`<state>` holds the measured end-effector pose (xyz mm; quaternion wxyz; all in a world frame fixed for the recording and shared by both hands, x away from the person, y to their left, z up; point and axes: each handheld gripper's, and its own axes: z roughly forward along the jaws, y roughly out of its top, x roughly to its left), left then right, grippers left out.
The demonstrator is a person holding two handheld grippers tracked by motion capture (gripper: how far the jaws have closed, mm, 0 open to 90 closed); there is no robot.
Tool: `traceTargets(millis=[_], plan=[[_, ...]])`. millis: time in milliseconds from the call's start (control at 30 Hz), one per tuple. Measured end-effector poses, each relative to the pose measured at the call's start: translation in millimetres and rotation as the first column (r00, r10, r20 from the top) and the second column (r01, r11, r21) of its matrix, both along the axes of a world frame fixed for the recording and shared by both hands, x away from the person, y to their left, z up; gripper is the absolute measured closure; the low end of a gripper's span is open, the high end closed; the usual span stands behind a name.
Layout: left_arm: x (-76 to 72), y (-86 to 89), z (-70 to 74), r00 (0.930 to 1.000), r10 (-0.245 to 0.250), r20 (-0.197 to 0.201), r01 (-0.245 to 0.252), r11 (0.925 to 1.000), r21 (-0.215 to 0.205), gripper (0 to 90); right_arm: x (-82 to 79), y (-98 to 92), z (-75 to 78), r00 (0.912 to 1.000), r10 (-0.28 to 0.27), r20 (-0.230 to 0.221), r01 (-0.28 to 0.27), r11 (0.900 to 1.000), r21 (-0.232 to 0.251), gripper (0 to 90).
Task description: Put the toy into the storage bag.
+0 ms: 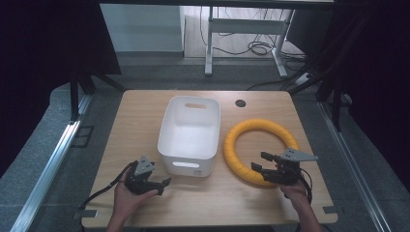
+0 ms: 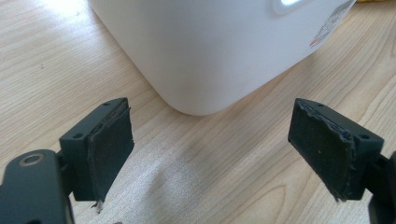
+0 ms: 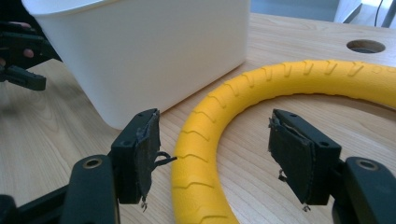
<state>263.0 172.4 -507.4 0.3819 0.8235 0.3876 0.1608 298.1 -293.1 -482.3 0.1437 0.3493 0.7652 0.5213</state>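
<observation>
The yellow ring (image 1: 260, 149) lies flat on the table (image 1: 145, 121), to the right of the white bin (image 1: 189, 135) and just beside it. Its near arc runs straight between the right gripper's (image 3: 212, 151) spread jaws: in the right gripper view the tube passes up from the bottom edge, closer to the left pad (image 3: 148, 154) than to the other, then curves away to the right toward the far side. The jaws straddle the tube but do not pinch it yet; a gap shows on each side. The tube's axis at that spot runs roughly along the gripper's own line of sight, so closing here would likely clamp it squarely across its thickness.

The right hand is plainly the nearer one. The left gripper (image 1: 150, 182) sits well apart from the ring, on the other side of the bin, its jaws also wide open and holding nothing; in the left gripper view they face the bin's rounded near corner (image 2: 196, 100) across bare wood.

Room for moving: the bin wall stands close on the ring's left, so a lift probably needs to go up before going sideways. The ring's right side lies near the table's right edge, with a cable hole (image 1: 240, 103) beyond its far arc.
</observation>
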Motion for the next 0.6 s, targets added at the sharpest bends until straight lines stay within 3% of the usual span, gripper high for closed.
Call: traceTargets(millis=[400,500,600], plan=[[-1.8,-1.5,-1.3,1.0,0.008,0.0,-0.008,1.0,0.003,14.3,5.9,-14.9,3.5,0.9982,-0.057,-0.019,0.057,0.998,0.034,31.2],[-0.8,-2.0,-1.7,0.9999,0.012,0.003,-0.012,0.9999,-0.003,14.4,4.6,-16.1,2.5,0.9982,-0.06,-0.002,0.06,0.998,0.017,32.5],[0.9,-3.3,-3.3,0.9999,0.012,0.002,-0.012,0.9999,0.002,14.4,2.5,-14.2,1.0,0.9944,-0.105,-0.008,0.105,0.994,-0.025,32.3]])
